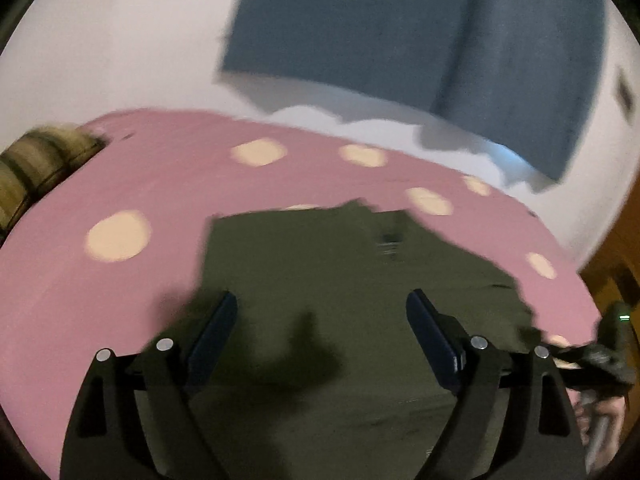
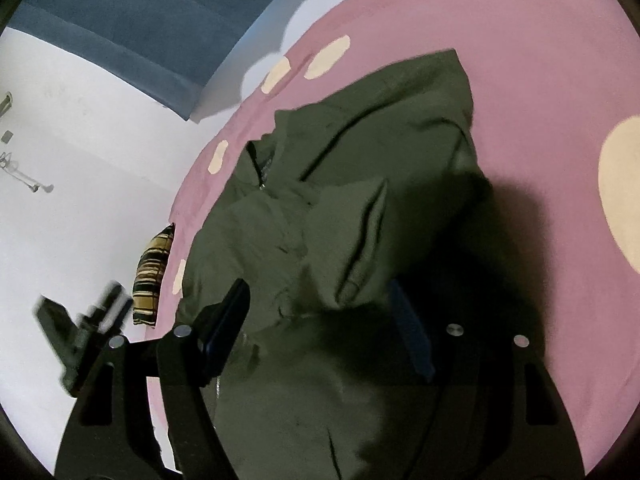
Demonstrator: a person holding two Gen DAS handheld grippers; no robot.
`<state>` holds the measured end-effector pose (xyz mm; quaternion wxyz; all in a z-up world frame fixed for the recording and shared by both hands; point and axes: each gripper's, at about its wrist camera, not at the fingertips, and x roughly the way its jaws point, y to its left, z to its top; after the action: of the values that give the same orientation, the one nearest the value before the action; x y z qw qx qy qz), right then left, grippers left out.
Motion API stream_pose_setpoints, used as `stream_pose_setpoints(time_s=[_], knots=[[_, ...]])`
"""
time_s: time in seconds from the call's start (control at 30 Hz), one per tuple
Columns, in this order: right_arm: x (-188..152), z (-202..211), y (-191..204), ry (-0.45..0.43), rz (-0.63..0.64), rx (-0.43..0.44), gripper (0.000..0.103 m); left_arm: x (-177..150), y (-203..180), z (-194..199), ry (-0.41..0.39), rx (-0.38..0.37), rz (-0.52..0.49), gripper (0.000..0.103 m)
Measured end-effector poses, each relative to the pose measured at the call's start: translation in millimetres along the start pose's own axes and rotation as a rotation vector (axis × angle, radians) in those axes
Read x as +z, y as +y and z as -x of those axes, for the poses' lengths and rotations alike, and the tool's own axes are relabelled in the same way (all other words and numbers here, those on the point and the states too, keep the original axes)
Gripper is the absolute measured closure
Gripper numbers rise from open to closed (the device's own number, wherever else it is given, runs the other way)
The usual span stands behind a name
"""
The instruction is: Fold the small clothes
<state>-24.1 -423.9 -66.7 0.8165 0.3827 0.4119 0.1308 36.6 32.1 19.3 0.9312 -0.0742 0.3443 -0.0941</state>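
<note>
Looking thru left wrist: dark olive-green fabric garment (image 1: 320, 280) lies flat on pink bedsheet w/ cream spots (image 1: 120, 184); left gripper (image 1: 322, 328) wide open, empty, bare sheet at left, striped cushion (image 1: 36, 168) at edge. Right wrist: right gripper (image 2: 320, 312) open astride bunched garment folds, not clamped; blue headboard (image 2: 132, 28) behind.

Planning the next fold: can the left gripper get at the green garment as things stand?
Probably yes. The left gripper is open right above the green garment, which lies on the pink spotted cover; nothing sits between them. The view is blurred.
</note>
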Motion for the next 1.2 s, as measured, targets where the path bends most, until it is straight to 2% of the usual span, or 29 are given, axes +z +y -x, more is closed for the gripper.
stream_pose_setpoints(time_s=[0.13, 0.23, 0.33, 0.47, 0.53, 0.6, 0.73, 0.83, 1.07, 1.2], knots=[[10.3, 12.8, 18.1, -0.045, 0.05, -0.056, 0.032, -10.7, 49.3, -2.3, 0.019, 0.071, 0.086, 0.018], [15.7, 19.7, 26.6, -0.077, 0.075, -0.069, 0.031, -18.6, 71.7, -3.6, 0.024, 0.115, 0.111, 0.018], [24.1, 1.7, 18.6, -0.029, 0.039, -0.067, 0.032, -23.8, 82.3, -7.6, 0.039, 0.126, 0.139, 0.018], [29.5, -27.8, 0.6, 0.035, -0.014, -0.139, 0.032, -28.0, 86.1, -5.9, 0.051, 0.114, 0.149, 0.018], [27.4, -36.9, -2.1, 0.056, -0.03, -0.111, 0.032, -29.2, 85.5, -5.6, 0.049, 0.11, 0.141, 0.018], [24.1, -48.6, 2.1, 0.099, -0.023, -0.076, 0.035, -30.5, 83.7, -6.7, 0.052, 0.11, 0.132, 0.018], [22.3, -59.7, 10.1, 0.117, 0.036, -0.156, 0.076, -32.9, 84.7, -10.6, 0.07, 0.102, 0.145, 0.018], [25.1, -56.2, 16.5, 0.105, 0.065, -0.145, 0.086, -32.8, 84.6, -11.8, 0.072, 0.105, 0.149, 0.018], [23.1, -40.2, 58.1, -0.002, 0.28, -0.203, 0.09, -33.9, 85.0, -13.2, 0.077, 0.108, 0.153, 0.018], [24.9, -44.3, 50.0, 0.01, 0.272, -0.217, 0.091, -34.5, 85.5, -13.6, 0.08, 0.108, 0.157, 0.018]])
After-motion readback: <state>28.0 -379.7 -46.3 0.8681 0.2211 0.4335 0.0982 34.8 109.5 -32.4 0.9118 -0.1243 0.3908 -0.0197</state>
